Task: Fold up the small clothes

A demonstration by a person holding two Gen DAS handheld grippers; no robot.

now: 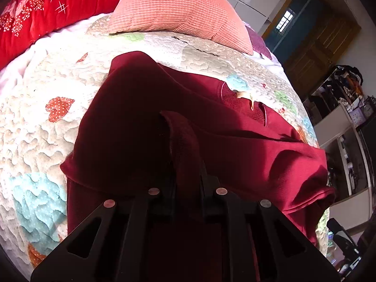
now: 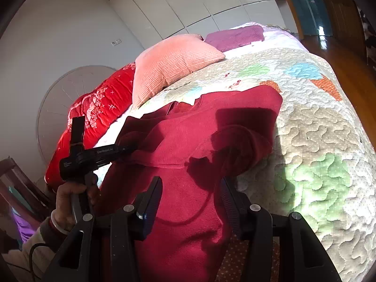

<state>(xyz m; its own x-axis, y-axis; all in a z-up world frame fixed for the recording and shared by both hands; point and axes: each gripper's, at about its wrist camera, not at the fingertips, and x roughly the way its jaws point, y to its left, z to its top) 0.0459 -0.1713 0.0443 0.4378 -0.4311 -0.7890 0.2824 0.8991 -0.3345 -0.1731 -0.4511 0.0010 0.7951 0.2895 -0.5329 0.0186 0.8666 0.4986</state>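
One hand-held gripper (image 1: 186, 164) pinches the red garment (image 1: 145, 117).

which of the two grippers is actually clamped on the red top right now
The left gripper: its fingers are pinched on a fold of the dark red top. The right gripper is spread wide above the cloth, gripping nothing.

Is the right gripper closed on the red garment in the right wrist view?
No, the right gripper has its fingers spread apart above the red garment.
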